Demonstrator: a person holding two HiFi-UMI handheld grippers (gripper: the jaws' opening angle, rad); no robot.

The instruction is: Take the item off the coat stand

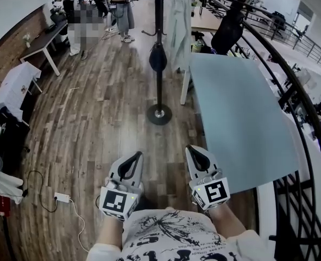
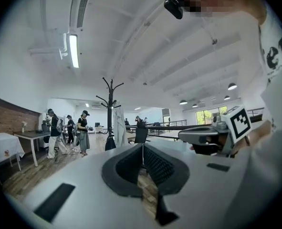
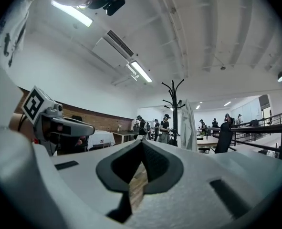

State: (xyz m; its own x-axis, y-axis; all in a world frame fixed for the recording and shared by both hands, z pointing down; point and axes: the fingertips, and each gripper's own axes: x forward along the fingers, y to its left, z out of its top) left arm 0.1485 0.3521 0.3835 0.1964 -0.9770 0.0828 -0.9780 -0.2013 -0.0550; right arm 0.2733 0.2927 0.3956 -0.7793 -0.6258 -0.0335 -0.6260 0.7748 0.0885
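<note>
A black coat stand (image 1: 159, 53) rises from a round base on the wooden floor, well ahead of me. A pale garment (image 1: 178, 26) hangs on its right side, and a dark bag (image 1: 158, 58) hangs lower on the pole. The stand (image 2: 111, 113) with the white garment (image 2: 118, 127) shows far off in the left gripper view, and the stand (image 3: 174, 113) and garment (image 3: 188, 127) again in the right gripper view. My left gripper (image 1: 134, 156) and right gripper (image 1: 193, 150) are held low near my body, both shut and empty, jaws meeting at the tips.
A long pale blue-grey table (image 1: 236, 113) runs along the right, with a black railing (image 1: 290, 86) beyond it. Several people (image 1: 122, 10) stand at the far end. A desk (image 1: 43, 45) and a cloth-covered table (image 1: 16, 88) line the left brick wall. A cable and power strip (image 1: 61, 198) lie on the floor.
</note>
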